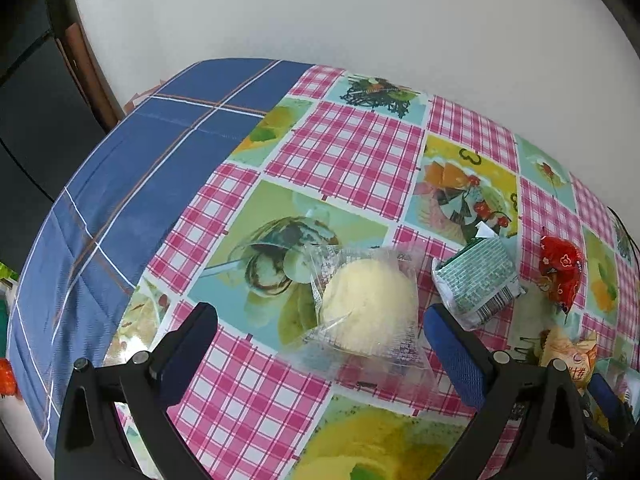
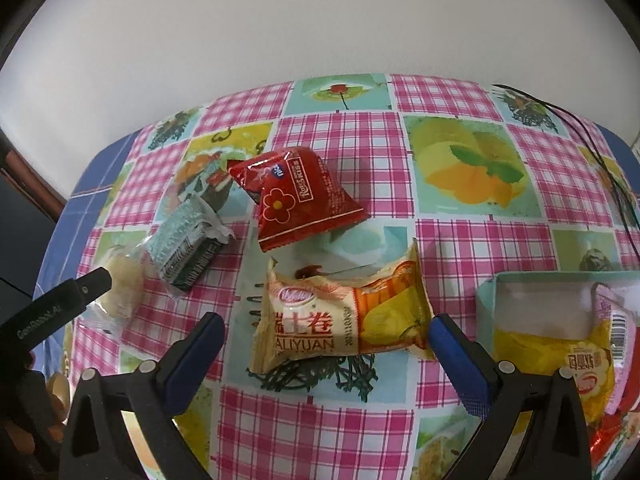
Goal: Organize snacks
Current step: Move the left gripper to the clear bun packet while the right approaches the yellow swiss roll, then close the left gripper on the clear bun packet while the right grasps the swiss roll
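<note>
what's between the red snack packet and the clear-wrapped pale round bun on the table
The green-and-white brick-pattern packet lies between the red snack packet and the clear-wrapped pale round bun; both wrist views show it.

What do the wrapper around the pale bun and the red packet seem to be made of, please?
Bun wrapper: thin clear plastic film, likely; it crinkles, glints, and the bun shows through. Red packet: glossy printed plastic or foil film, with crimped, serrated seams.

Home: dining table, patterned oilcloth (image 2: 340, 140) (food prints).
</note>
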Motion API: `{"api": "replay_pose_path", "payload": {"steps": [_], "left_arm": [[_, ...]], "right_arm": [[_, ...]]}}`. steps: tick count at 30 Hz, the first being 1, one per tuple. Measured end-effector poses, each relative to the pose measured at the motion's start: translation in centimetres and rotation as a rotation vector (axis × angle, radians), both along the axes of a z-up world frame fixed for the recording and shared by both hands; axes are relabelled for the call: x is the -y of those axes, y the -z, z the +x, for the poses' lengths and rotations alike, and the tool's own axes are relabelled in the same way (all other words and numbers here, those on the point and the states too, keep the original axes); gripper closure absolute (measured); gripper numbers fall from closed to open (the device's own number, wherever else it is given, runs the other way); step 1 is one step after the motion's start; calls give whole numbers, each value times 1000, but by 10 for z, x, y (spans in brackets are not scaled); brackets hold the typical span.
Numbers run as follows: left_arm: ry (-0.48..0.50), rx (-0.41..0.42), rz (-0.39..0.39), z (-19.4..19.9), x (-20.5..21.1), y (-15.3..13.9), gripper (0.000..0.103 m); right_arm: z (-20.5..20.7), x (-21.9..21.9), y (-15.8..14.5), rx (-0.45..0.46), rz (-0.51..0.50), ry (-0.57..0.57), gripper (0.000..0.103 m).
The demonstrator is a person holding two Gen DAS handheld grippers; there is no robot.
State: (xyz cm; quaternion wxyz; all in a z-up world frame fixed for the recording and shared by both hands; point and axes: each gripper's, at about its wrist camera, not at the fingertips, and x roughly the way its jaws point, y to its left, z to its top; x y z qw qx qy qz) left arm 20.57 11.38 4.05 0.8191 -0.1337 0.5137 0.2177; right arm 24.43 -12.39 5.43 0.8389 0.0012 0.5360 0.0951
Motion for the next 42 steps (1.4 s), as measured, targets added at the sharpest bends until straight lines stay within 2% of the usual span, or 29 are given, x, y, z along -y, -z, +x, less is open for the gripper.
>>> {"api": "replay_pose_path", "payload": {"steps": [6, 12, 16, 18, 22, 23, 24, 27, 34, 40, 42], "left_arm": [[13, 0, -17, 1, -1, 4, 0], [27, 3, -14, 2, 2, 5, 1], [44, -3, -8, 3, 4, 8, 2], [46, -4, -11, 3, 5, 9, 10], [49, 0, -25, 2, 4, 10, 17], [52, 3, -28, 2, 4, 10, 23], [56, 7, -32, 2, 4, 10, 33], [65, 12, -21, 2, 6, 8, 44], [45, 16, -24, -2, 4, 3, 53], [23, 15, -47, -7, 1, -2, 54], [23, 19, -44, -10, 3, -7, 59]], "right_arm": [[0, -9, 1, 7, -4, -35, 0], [2, -5, 5, 7, -17, -17, 0], [2, -3, 9, 2, -26, -17, 4], [2, -3, 10, 7, -37, -13, 9], [2, -3, 9, 17, -39, -14, 14], [2, -3, 9, 19, -41, -13, 15], [1, -2, 8, 21, -43, -11, 18], [1, -1, 7, 21, -44, -13, 25], [0, 4, 2, 27, -30, -3, 32], [-4, 5, -7, 27, -21, -4, 34], [-6, 6, -13, 31, -17, -9, 35]]}}
